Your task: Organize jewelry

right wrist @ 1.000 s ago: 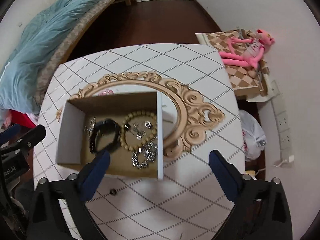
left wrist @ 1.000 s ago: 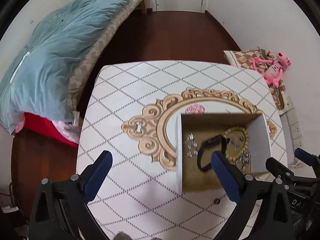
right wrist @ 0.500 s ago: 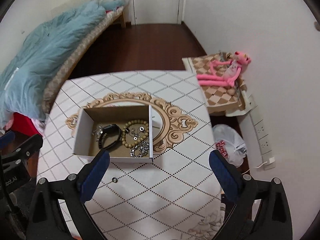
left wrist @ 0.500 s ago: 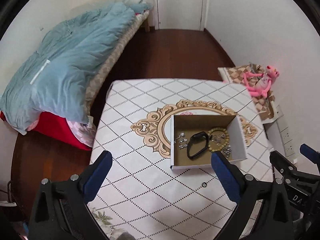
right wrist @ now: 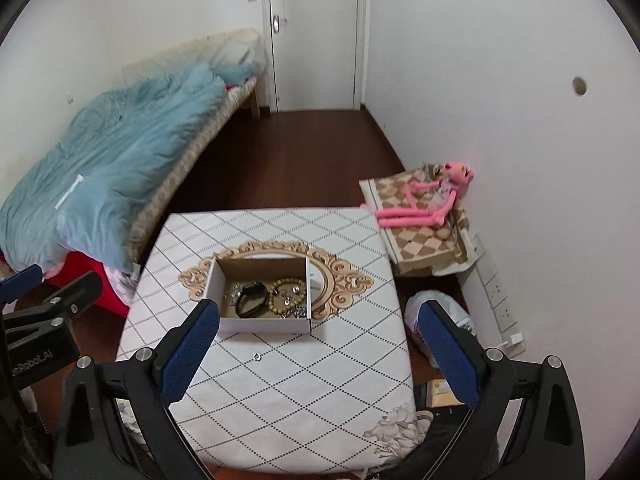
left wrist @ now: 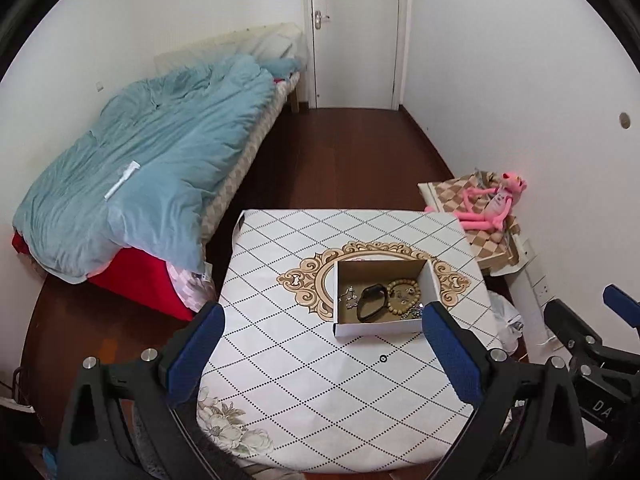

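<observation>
An open cardboard box (left wrist: 348, 328) (right wrist: 296, 326) stands on the white patterned table (left wrist: 288, 380) (right wrist: 340, 380). It holds a black bracelet (left wrist: 371, 303) (right wrist: 251, 299), a wooden bead bracelet (left wrist: 404, 295) (right wrist: 287, 294) and silver chain pieces (left wrist: 348, 295) (right wrist: 294, 312). A small ring (left wrist: 383, 358) (right wrist: 256, 356) lies on the table in front of the box. My left gripper (left wrist: 324, 352) and my right gripper (right wrist: 320, 344) are both open and empty, held high and back from the table.
A bed with a blue duvet (left wrist: 152, 160) (right wrist: 100, 168) stands left of the table. A pink plush toy (left wrist: 492, 204) (right wrist: 428, 200) lies on a checked cushion on the right. A plastic bag (right wrist: 436, 320) and a wall power strip (right wrist: 496, 296) are by the right wall.
Both grippers have pulled up and back from the box, so the table and room now look much smaller and farther. Both stay open and empty.
</observation>
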